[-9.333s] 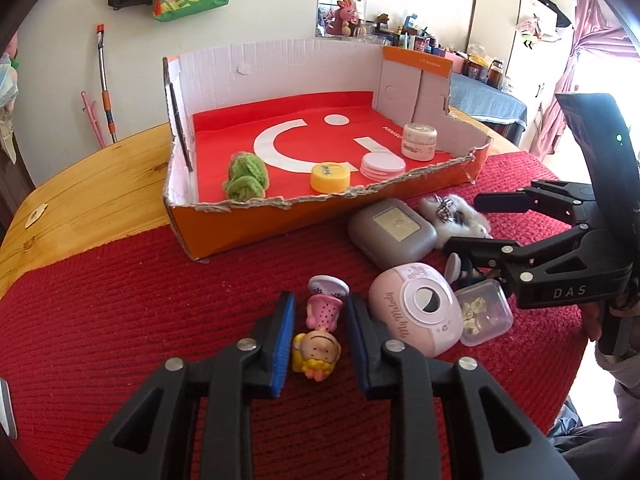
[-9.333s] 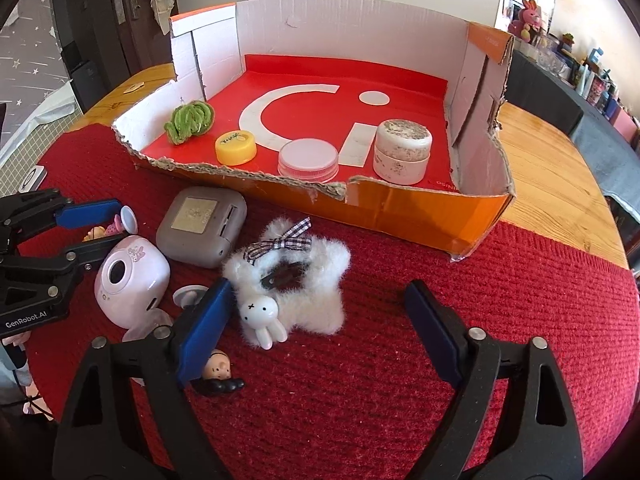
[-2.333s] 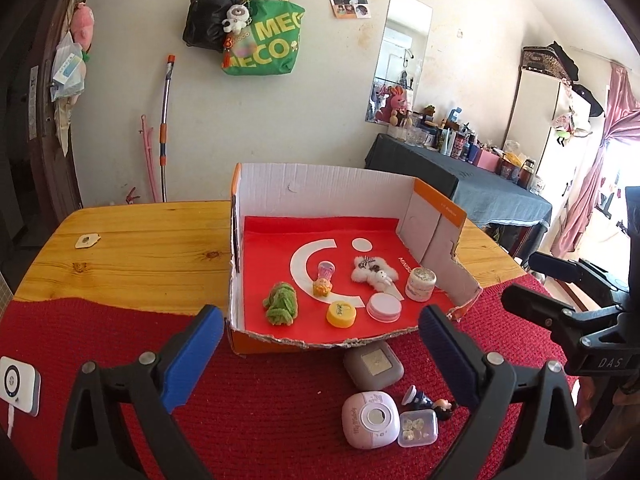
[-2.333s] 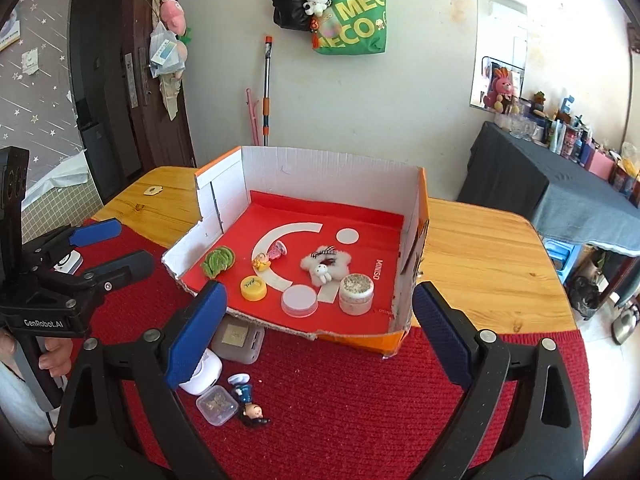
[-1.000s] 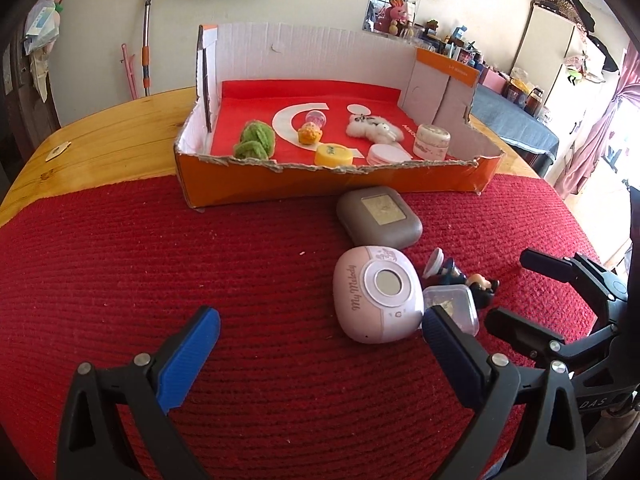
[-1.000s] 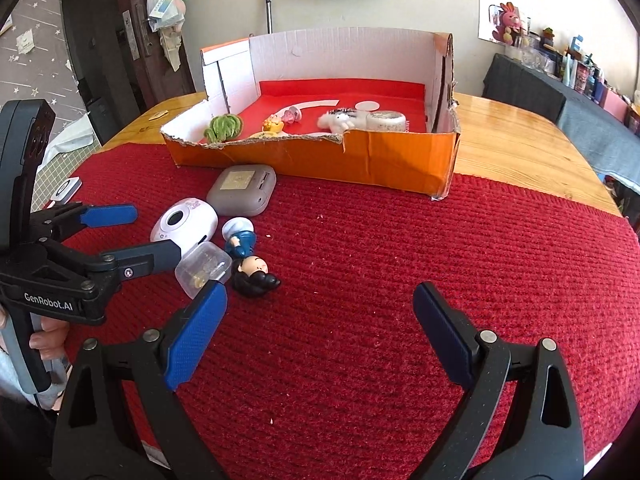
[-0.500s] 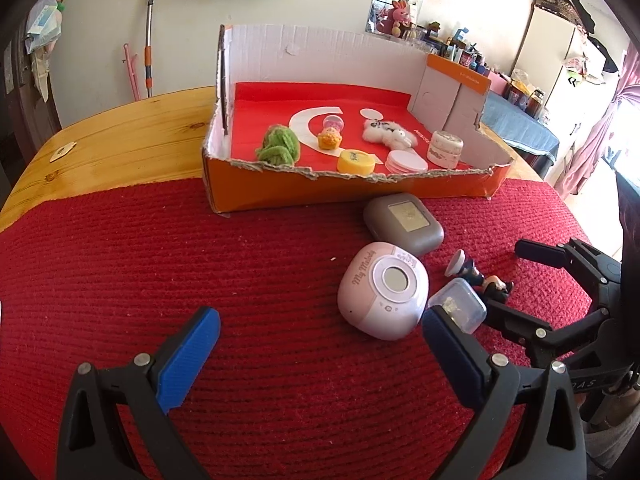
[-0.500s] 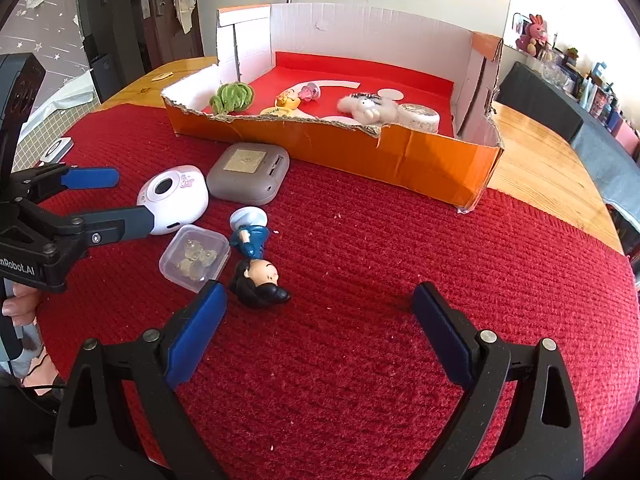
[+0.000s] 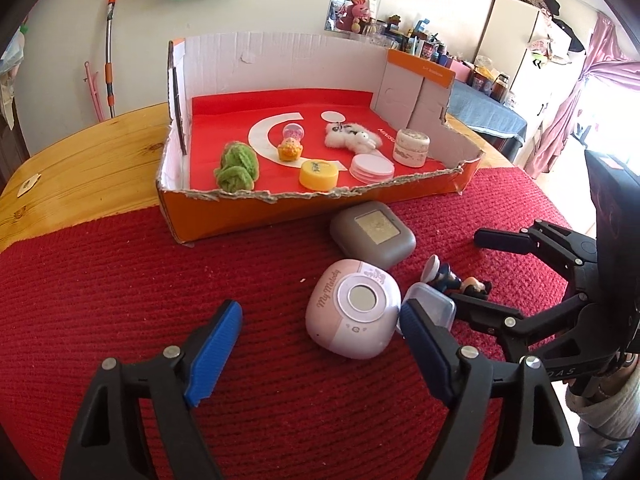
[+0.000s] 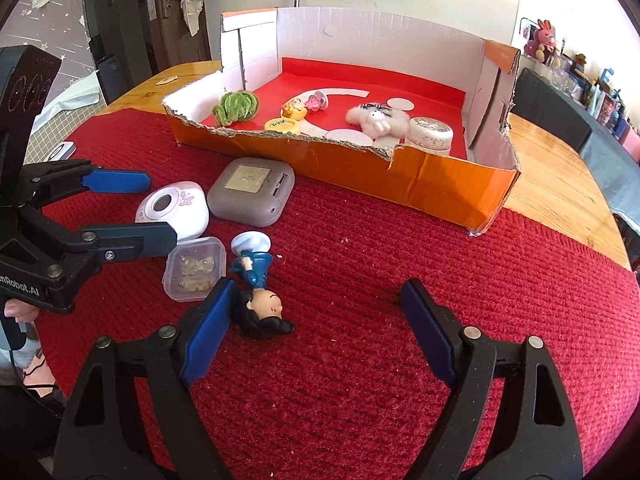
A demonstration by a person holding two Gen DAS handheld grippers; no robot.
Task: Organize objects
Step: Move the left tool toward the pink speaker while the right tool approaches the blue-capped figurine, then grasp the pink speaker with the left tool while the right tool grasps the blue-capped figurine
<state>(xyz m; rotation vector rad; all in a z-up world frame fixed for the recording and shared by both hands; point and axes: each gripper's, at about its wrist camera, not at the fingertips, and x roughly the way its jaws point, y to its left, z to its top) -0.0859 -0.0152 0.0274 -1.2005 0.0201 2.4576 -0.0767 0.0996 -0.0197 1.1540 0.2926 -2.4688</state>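
Both tools are spread wide and hold nothing. The left tool hovers low over the red mat, its jaws bracketing the pink "My Melody" case, apparently lined up to take it across its width. The right tool hangs near the lying doll figurine, whose head sits just beside the left-hand pad; the grip is not yet centred on it.

Four items remain outside on the bench: the pink case, the grey case close to the box front, the small clear container and the figurine. They lie packed together (the clear container touches the pink case and sits just beside the figurine), so closing on one risks nudging its neighbour.

The orange cardboard box already holds a green knitted piece, a small toy figure, a yellow lid, a white disc, a white plush and a cream jar.

Its torn front edge is low and ragged, giving easy entry from the near side. Open floor remains at the back of the box and behind the green piece. The mat right of the figurine is free for manoeuvre.
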